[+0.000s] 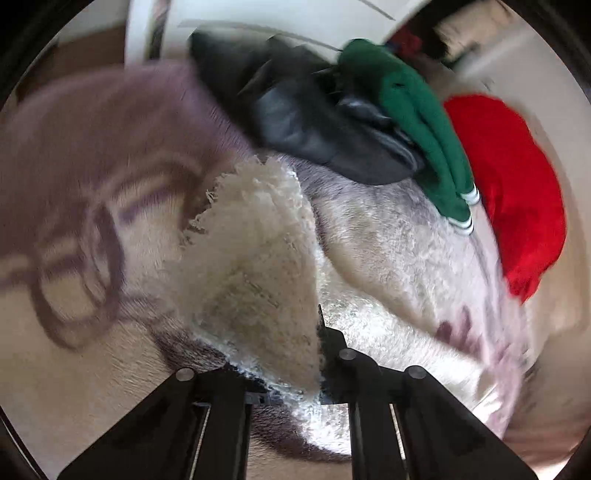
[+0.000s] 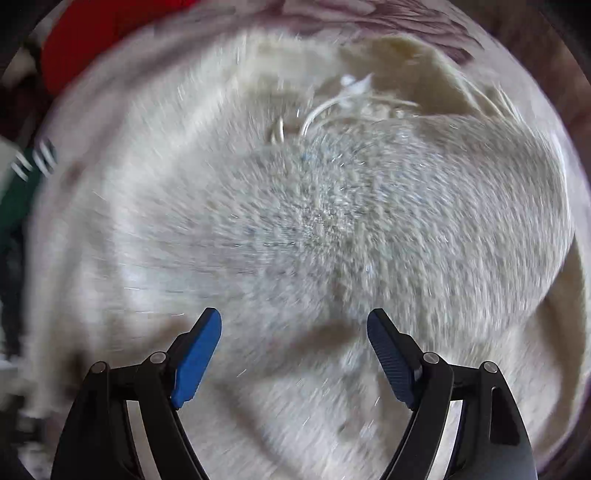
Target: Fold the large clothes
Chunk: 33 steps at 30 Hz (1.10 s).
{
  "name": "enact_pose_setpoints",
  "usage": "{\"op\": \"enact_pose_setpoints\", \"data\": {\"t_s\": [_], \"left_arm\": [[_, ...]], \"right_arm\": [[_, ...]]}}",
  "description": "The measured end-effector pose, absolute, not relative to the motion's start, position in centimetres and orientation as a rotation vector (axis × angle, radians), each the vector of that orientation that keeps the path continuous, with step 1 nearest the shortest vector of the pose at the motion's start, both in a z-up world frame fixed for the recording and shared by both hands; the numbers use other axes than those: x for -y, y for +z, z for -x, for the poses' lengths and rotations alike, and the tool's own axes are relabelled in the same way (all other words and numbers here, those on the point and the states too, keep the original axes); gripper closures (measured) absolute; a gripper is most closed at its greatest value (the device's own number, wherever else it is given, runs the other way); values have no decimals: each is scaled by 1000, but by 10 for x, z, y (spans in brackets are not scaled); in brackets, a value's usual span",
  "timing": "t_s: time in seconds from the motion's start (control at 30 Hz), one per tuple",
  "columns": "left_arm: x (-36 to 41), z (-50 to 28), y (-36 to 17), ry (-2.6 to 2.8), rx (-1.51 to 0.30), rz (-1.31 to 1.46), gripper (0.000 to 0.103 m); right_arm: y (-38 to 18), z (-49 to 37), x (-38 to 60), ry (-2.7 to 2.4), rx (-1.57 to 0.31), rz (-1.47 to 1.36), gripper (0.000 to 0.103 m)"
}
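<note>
A cream fuzzy garment point(image 1: 255, 266) with frayed edges is pinched in my left gripper point(image 1: 295, 384), which is shut on its lower edge; the cloth rises from the jaws and hides the fingertips. It hangs over a pale plush blanket point(image 1: 388, 258) with purple print. In the right wrist view the same cream garment point(image 2: 314, 221) fills the frame, with loose cords point(image 2: 332, 107) near the top. My right gripper point(image 2: 294, 328) is open just above it, its blue pads point(image 2: 199, 354) apart and empty.
A pile of other clothes lies beyond: a dark grey garment point(image 1: 314, 122), a green one with white-striped cuffs point(image 1: 424, 129) and a red one point(image 1: 509, 184). The red one point(image 2: 103, 33) and the green one point(image 2: 18, 195) also show at the left in the right wrist view.
</note>
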<state>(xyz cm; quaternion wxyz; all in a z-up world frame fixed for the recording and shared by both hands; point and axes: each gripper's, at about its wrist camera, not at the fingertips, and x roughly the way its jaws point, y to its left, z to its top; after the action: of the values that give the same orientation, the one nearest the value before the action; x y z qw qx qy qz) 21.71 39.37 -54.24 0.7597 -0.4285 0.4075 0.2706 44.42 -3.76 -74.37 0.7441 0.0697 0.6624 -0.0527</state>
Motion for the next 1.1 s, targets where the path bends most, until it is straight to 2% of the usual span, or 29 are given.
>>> {"op": "enact_pose_setpoints", "data": {"t_s": [0.1, 0.23, 0.33, 0.47, 0.6, 0.77, 0.9, 0.97, 1.0, 1.03, 1.1], "left_arm": [[-384, -222, -510, 579, -863, 829, 96], [-355, -237, -447, 539, -765, 673, 96], [-312, -257, -407, 460, -725, 528, 97], [-202, -279, -372, 252, -742, 373, 97], [-60, -298, -385, 29, -841, 286, 97], [113, -313, -442, -219, -1005, 173, 97], [195, -313, -493, -281, -1156, 89, 95], [218, -310, -513, -270, -1216, 4, 87], [228, -312, -517, -277, -1225, -22, 70], [233, -310, -519, -308, -1240, -36, 41], [242, -310, -514, -357, -1262, -45, 7]], "right_arm": [[-752, -449, 45, -111, -1459, -138, 21], [-728, -435, 93, -27, -1442, -344, 21], [-713, -410, 148, -18, -1440, -493, 20], [-694, -377, 237, -66, -1408, -591, 20], [-679, -353, 321, -170, -1375, -676, 20], [-678, -326, 422, -294, -1344, -727, 20], [-686, -304, 487, -353, -1348, -730, 20], [-694, -296, 512, -357, -1349, -740, 20], [-695, -290, 526, -350, -1347, -745, 20], [-695, -287, 532, -340, -1342, -747, 20], [-695, -289, 533, -309, -1337, -756, 20]]}}
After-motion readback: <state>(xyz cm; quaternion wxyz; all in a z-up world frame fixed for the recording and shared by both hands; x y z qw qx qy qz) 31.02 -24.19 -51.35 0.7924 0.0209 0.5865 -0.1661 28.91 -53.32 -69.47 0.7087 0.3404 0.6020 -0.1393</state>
